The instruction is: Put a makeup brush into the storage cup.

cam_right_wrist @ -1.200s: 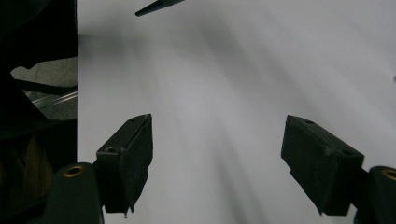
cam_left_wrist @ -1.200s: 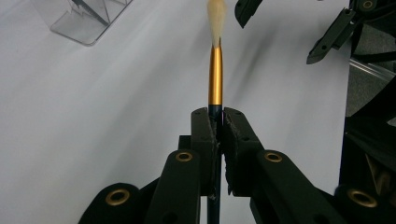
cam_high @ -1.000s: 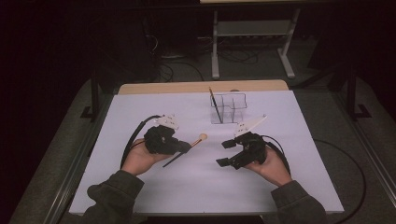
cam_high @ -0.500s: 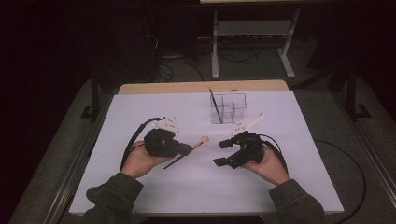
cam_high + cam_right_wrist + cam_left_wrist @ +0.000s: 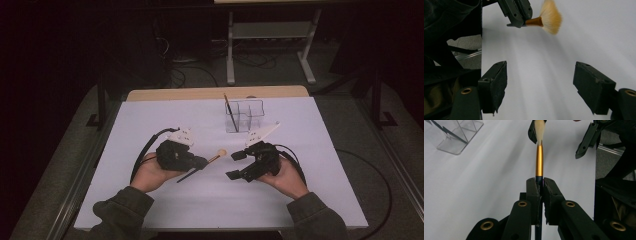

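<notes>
A brush (image 5: 216, 157) with a dark handle, a gold ferrule (image 5: 539, 160) and pale fanned bristles (image 5: 551, 16) hangs just above the white table. My left gripper (image 5: 201, 162) is shut on the handle just behind the ferrule, as the left gripper view (image 5: 539, 188) shows. The bristles point toward my right gripper (image 5: 233, 166), which faces the brush from the right. Its jaws stand wide apart with nothing between them in the right gripper view (image 5: 544, 85). The brush tip sits a short way in front of those jaws, apart from them.
A clear acrylic holder (image 5: 246, 116) with compartments stands at the back centre of the white table cover (image 5: 150, 120), and a thin dark stick (image 5: 230, 111) leans in it. A metal rail (image 5: 75, 190) runs along the table's left edge. Cables trail from both grippers.
The left gripper and the brush have edged slightly right and toward the front. The right gripper has kept its place with its jaws apart.
</notes>
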The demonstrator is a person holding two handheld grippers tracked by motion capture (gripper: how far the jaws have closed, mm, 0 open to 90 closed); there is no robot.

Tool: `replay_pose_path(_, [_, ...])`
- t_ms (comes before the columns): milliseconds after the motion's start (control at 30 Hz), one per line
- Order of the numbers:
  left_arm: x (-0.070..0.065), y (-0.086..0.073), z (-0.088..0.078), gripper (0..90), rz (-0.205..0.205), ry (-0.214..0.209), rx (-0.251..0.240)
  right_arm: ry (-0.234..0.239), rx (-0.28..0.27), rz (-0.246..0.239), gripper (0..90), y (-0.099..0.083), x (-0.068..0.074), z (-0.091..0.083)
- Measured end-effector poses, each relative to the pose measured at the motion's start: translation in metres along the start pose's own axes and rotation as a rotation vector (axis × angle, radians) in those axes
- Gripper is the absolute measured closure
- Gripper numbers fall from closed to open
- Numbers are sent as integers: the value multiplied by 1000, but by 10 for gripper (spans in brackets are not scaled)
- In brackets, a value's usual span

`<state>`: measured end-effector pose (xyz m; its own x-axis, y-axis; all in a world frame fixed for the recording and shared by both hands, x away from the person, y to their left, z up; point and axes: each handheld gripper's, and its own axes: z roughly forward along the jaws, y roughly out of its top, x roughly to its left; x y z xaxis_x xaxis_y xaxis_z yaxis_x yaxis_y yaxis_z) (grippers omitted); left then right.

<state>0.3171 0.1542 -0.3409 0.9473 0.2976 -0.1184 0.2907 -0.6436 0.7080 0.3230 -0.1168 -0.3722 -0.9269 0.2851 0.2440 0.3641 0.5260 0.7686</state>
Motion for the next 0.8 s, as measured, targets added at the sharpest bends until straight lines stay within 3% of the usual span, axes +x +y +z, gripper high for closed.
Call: replay_pose_path(800, [-9,3,4,833,35,-37,-14,53,-18,4,332,3,0,5])
